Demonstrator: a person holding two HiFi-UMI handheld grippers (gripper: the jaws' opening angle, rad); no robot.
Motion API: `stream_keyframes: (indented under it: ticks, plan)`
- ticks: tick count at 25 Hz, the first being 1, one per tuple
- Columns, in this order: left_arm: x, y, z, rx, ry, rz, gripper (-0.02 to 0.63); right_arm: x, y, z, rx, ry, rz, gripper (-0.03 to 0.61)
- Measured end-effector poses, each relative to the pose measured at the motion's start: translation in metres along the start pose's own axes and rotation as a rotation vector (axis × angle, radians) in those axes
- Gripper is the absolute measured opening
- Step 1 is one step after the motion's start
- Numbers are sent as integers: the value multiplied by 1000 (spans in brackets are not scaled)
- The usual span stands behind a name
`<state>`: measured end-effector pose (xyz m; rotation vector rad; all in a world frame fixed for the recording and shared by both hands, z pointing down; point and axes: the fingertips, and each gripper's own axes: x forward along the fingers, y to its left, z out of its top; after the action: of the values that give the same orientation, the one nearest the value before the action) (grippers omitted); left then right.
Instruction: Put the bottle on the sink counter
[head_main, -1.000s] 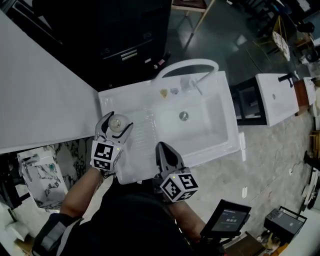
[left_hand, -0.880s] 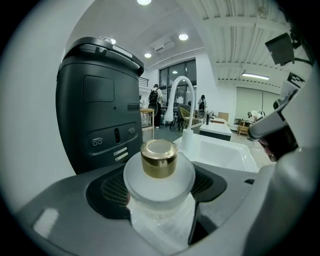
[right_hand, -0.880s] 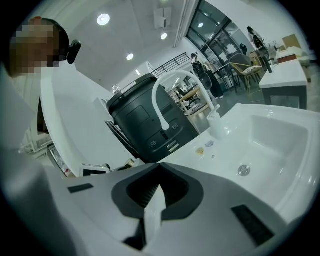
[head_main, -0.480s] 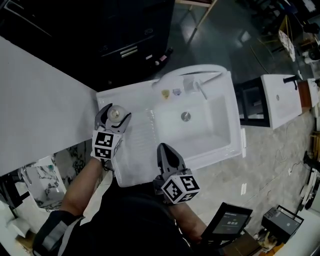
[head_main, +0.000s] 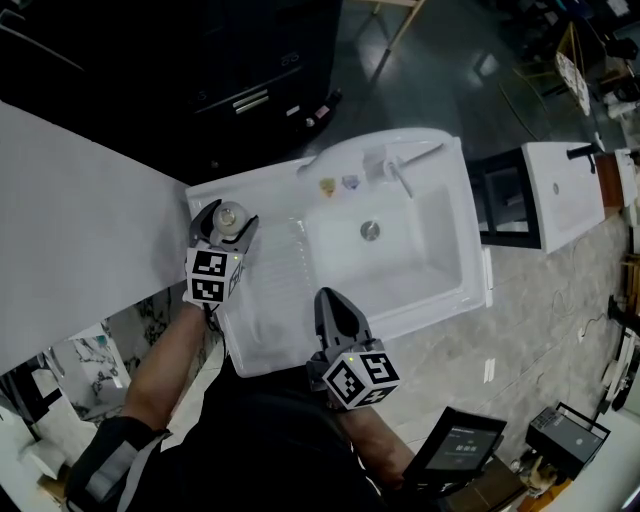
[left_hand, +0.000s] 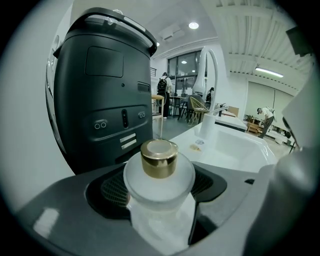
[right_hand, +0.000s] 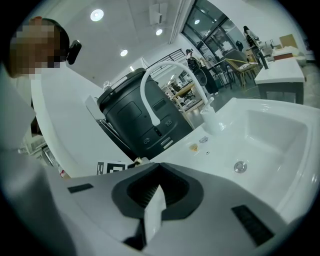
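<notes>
The left gripper (head_main: 227, 217) pinches the bottle (left_hand: 159, 176) in its fingers over the sink's (head_main: 468, 240) left back corner, close to a big black machine (left_hand: 100, 85). The right gripper (head_main: 328, 298) has its fingers pressed together by the sink's front.

Round ceiling lights (right_hand: 97, 15) make the room bright. The white sink (head_main: 425, 255) shines. Both gripper views bend near their dark, round edges.
</notes>
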<state>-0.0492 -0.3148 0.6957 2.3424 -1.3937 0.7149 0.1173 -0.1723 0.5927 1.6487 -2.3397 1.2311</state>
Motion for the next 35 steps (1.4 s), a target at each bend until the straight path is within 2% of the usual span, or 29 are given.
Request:
stream_keyframes:
  ticks: [22, 35]
  plan:
    - [25, 14, -16, -10, 64, 25, 341, 3, -2, -4, 13, 15, 2, -5]
    - [27, 18, -20, 19, 76, 53, 341, -6, -1, -9, 19, 13, 13, -5]
